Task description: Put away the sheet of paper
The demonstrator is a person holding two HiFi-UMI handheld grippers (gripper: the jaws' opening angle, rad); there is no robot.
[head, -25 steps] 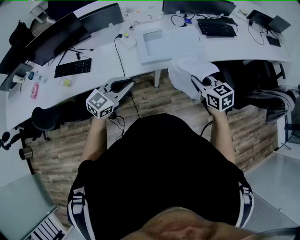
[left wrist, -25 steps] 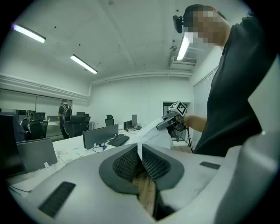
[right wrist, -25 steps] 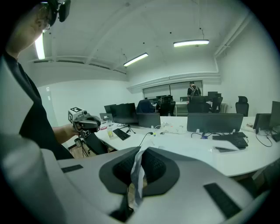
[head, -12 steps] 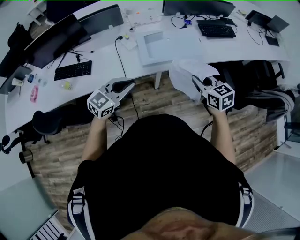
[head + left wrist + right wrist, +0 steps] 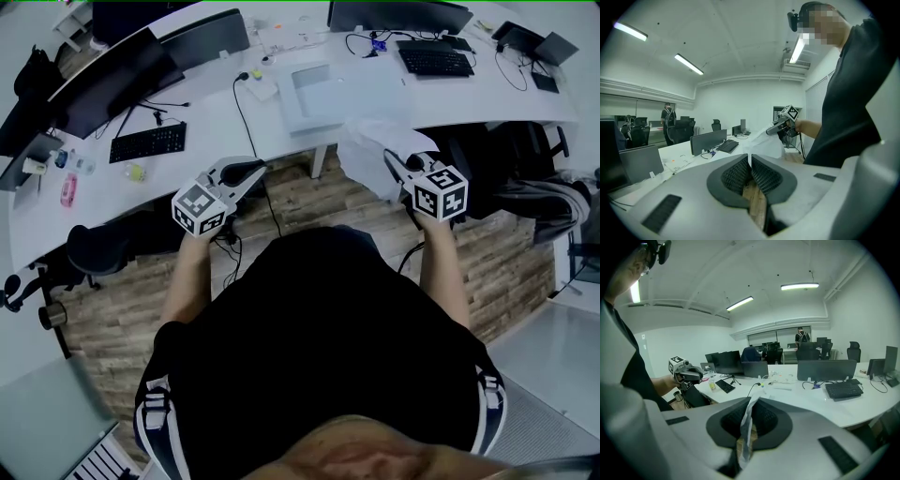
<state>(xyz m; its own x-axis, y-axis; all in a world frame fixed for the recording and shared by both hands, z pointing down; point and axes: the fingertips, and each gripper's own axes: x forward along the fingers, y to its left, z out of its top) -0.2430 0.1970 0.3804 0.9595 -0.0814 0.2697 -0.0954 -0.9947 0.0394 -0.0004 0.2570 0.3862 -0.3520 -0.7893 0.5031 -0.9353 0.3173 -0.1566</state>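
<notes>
The right gripper point(image 5: 392, 161) was clamped tight on the sheet of paper point(image 5: 373, 141); thin, white and crumpled, it sat edge-on between the ribbed dark pads point(image 5: 766, 418), just off the white desk point(image 5: 469, 94); the left gripper point(image 5: 255, 170) was closed, empty.

Curved white desk point(image 5: 211, 117): two black keyboards point(image 5: 147, 141), dark monitors point(image 5: 108, 80), pale flat slab point(image 5: 330, 89) at middle.

Crumpled white sheet of paper point(image 5: 373, 148) hangs midair, pinched.

Curved white desk point(image 5: 202, 94) with monitors point(image 5: 398, 14), wood-plank floor point(image 5: 309, 202), ceiling strip lights point(image 5: 800, 286)
</notes>
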